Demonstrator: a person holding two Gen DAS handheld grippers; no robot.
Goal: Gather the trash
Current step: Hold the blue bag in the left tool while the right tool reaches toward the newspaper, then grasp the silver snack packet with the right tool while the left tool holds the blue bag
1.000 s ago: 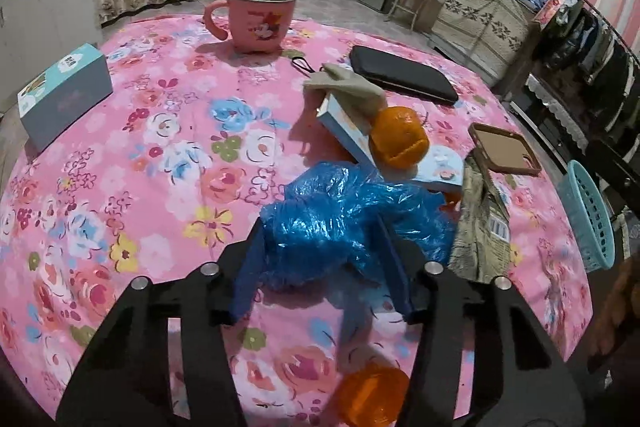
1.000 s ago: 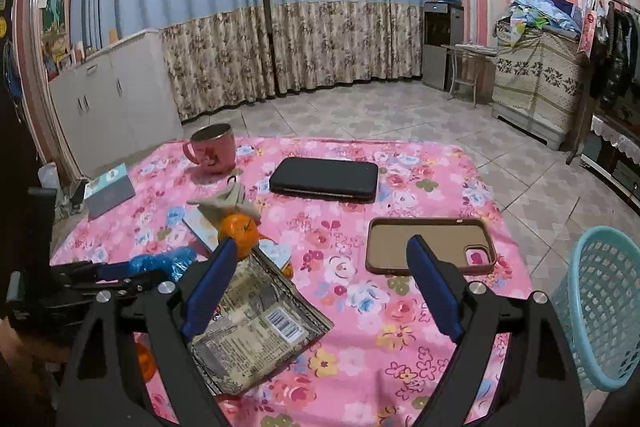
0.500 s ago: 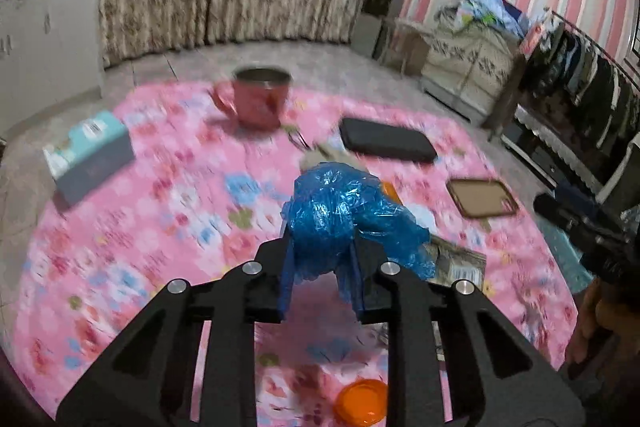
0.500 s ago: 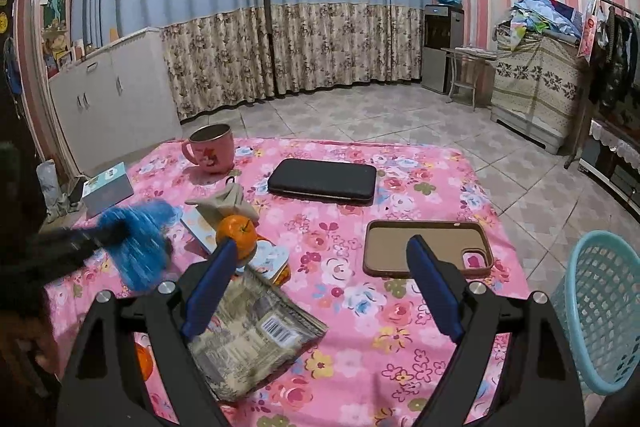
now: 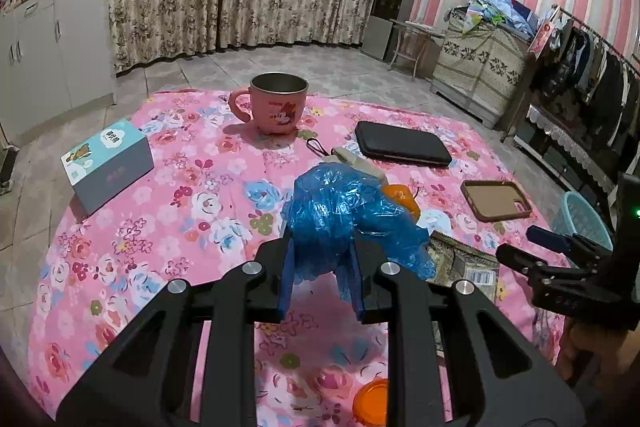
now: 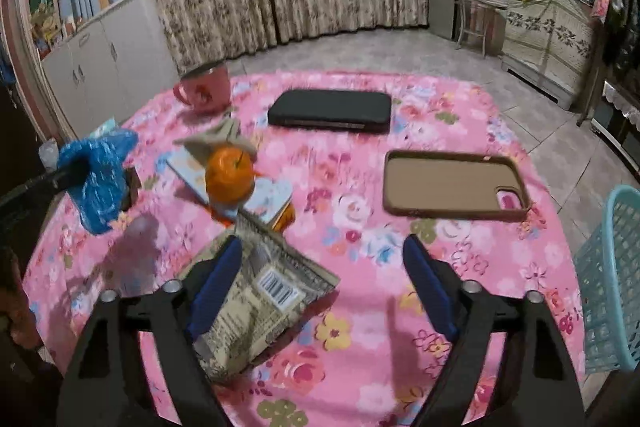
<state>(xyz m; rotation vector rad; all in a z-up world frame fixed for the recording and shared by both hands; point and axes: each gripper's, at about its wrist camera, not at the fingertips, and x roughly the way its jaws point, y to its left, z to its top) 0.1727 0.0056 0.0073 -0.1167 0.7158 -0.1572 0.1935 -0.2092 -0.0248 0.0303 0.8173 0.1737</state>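
Observation:
My left gripper point(image 5: 322, 275) is shut on a crumpled blue plastic bag point(image 5: 344, 215) and holds it above the pink floral table point(image 5: 160, 211). The bag also shows at the left of the right wrist view point(image 6: 98, 179). My right gripper point(image 6: 320, 287) is open and low over the table; its left finger is over a flat printed wrapper point(image 6: 256, 303). The wrapper also shows in the left wrist view point(image 5: 464, 263). A light blue mesh trash basket point(image 6: 612, 287) stands off the table's right edge.
On the table: a pink mug point(image 5: 276, 103), a teal box point(image 5: 108, 163), a black case point(image 6: 330, 113), a brown phone case point(image 6: 454, 185), an orange point(image 6: 230, 175) on a booklet, an orange lid point(image 5: 370, 401). Cabinets and curtains stand behind.
My left gripper closed on the blue bag and lifted it off the table. My right gripper moved lower and forward, toward the wrapper.

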